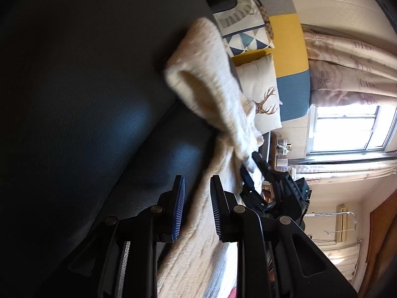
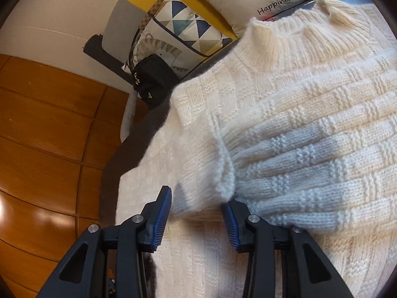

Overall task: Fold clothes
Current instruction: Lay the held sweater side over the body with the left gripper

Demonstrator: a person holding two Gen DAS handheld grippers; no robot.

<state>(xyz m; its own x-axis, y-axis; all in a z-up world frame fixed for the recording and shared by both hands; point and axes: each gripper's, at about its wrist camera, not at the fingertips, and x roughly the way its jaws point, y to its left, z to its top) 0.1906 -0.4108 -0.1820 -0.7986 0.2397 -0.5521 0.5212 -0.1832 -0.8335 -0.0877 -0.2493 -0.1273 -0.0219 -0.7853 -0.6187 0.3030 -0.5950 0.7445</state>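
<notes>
lying spread under both parted tools [image 2: 196,217], a cream sweater [image 2: 297,114].

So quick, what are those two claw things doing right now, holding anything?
Left gripper: open, fingers apart over the cream knitted sweater, gripping nothing.
Right gripper: open, fingers either side of the sweater's folded sleeve cuff, not clamped.

sweater [image 2: 285,129] cut off at frame edges, sleeve [image 1: 198,74] blurred
</notes>
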